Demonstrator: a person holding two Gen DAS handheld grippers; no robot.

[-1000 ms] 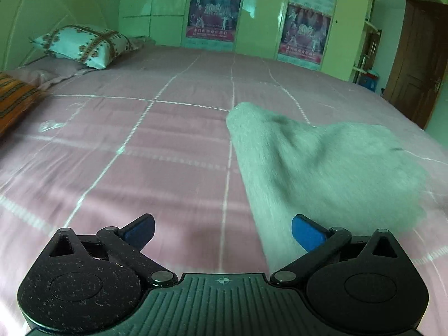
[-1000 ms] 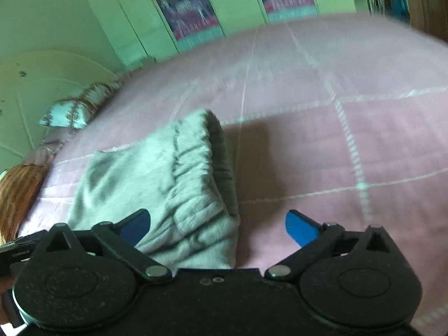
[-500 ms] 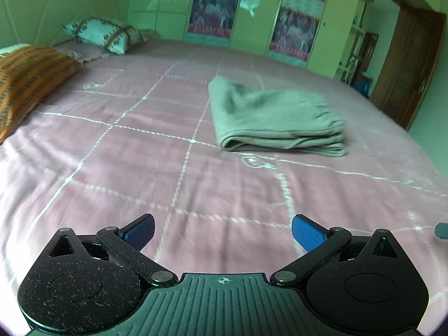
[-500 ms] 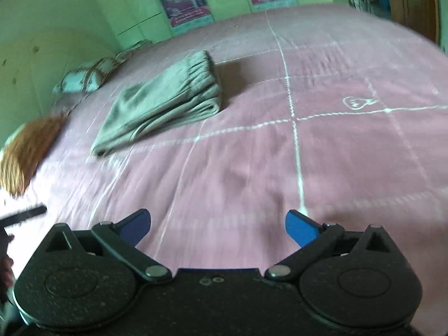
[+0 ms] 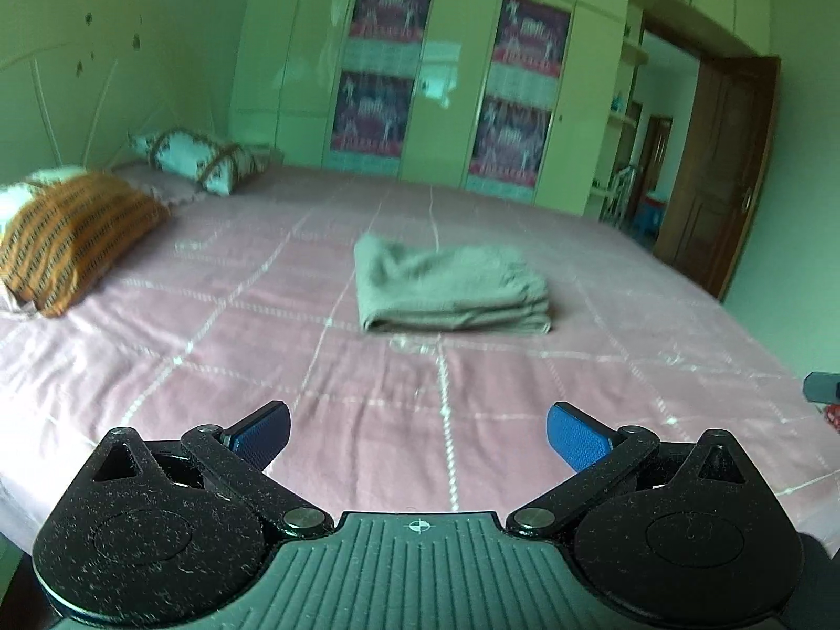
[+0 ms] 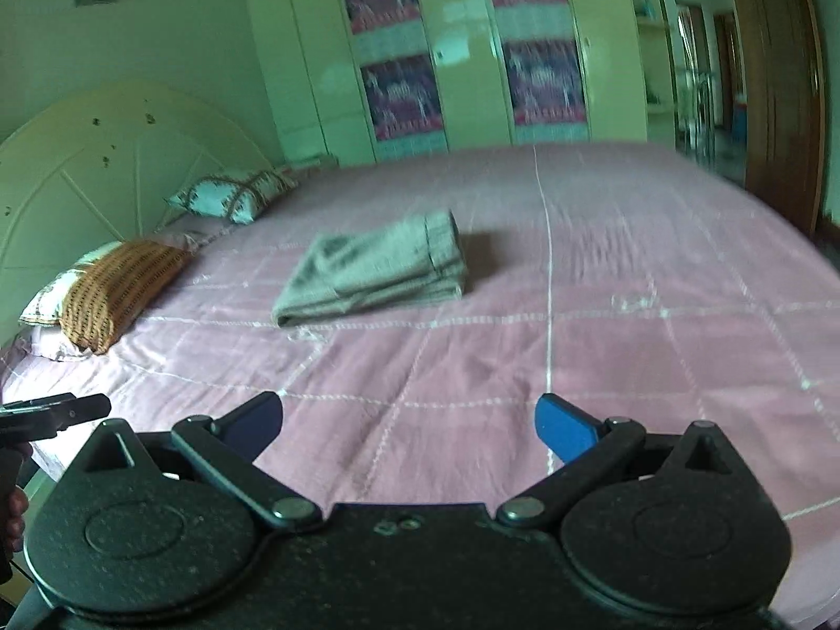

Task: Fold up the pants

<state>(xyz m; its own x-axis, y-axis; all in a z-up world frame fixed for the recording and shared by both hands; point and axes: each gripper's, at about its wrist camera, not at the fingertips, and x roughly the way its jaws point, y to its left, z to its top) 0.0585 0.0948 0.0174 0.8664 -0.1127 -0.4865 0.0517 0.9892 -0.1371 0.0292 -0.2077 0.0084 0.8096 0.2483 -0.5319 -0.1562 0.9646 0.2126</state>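
Note:
Grey pants lie folded in a flat stack in the middle of the pink bed; the right wrist view shows the same stack of pants, elastic waistband toward the right. My left gripper is open and holds nothing, far back over the near edge of the bed. My right gripper is also open and holds nothing, well short of the pants. The tip of the left gripper shows at the left edge of the right wrist view, with a hand below it.
An orange patterned pillow and a white patterned pillow lie at the head of the bed, left. A wardrobe with posters stands behind the bed. A brown door is at the right.
Both grippers have pulled back from the pants, which were right under them a second ago. The folded pants now rest alone on the bed, far ahead.

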